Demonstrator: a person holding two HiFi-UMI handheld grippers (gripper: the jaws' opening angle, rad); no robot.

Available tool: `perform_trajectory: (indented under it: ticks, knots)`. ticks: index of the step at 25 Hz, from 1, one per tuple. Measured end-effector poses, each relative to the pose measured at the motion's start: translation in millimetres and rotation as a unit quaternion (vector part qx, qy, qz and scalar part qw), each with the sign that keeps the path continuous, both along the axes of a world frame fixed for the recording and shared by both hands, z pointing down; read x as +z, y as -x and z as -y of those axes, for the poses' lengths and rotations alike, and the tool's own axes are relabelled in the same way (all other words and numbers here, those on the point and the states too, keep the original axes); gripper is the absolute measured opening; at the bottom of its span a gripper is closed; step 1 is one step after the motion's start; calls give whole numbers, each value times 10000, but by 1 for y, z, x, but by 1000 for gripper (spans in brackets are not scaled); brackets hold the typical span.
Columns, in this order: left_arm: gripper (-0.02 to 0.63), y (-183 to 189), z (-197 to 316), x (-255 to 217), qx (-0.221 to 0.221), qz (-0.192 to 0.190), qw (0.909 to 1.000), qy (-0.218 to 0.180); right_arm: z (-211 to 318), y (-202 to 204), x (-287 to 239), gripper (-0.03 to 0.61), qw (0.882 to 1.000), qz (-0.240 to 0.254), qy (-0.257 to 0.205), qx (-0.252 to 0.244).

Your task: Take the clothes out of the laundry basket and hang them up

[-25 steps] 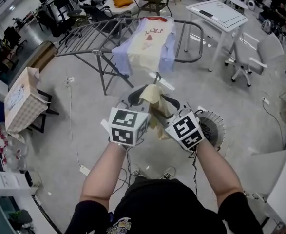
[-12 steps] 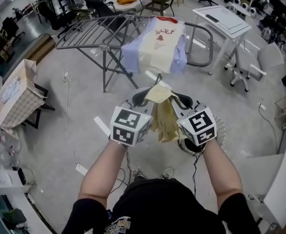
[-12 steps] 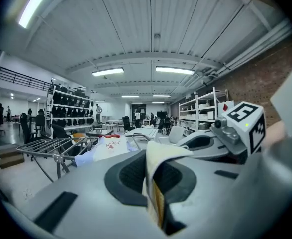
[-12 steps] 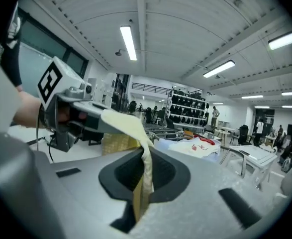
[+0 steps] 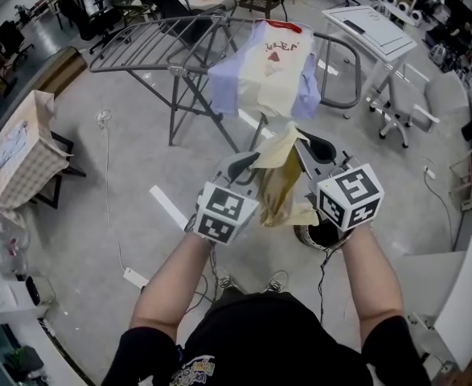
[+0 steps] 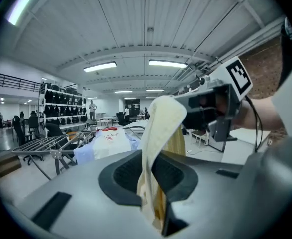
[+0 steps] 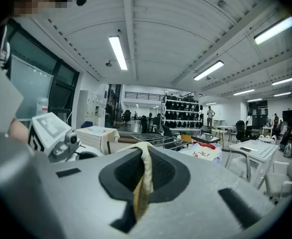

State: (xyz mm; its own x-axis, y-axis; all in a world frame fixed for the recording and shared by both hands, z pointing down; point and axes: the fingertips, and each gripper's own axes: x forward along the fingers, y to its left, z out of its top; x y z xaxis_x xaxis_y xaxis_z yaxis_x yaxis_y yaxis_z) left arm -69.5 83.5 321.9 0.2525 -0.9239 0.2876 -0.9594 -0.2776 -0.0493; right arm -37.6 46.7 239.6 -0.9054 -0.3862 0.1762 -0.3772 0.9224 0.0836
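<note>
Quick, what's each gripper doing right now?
Left gripper: pinching the yellow garment, jaws opening slightly.
Right gripper: shut on the same yellow garment.

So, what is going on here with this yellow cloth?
A person is holding a pale yellow cloth garment up with two hand-held grippers. The right gripper is shut on one edge of it. The left gripper pinches another part, and its jaws are just beginning to open. Ahead stands a grey metal drying rack with a white and light blue T-shirt draped over it.
</note>
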Motion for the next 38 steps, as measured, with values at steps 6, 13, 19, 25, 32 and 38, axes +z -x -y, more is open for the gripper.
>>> perform_trajectory:
  ticks: [6, 13, 19, 25, 32, 38]
  knots:
    - [141, 32, -19, 65, -169, -186, 9985, 480, 5, 9, -29, 9, 9990, 383, 231, 98]
    - [224, 46, -40, 133, -100, -400, 9943, 987, -11, 37, -71, 9, 9979, 616, 196, -14]
    - [236, 60, -50, 161, -92, -769, 9890, 1258, -37, 68, -103, 9, 9958, 856, 198, -240]
    - [30, 107, -57, 172, -621, -924, 9851, 1308, -42, 96, -100, 9, 9966, 795, 76, -209]
    - [9, 202, -78, 141, -1691, -1260, 9724, 997, -13, 108, -54, 9, 9969, 657, 426, 85]
    - [9, 302, -100, 93, -2906, -1326, 9467, 414, 19, 132, -14, 9, 9932, 707, 914, -118]
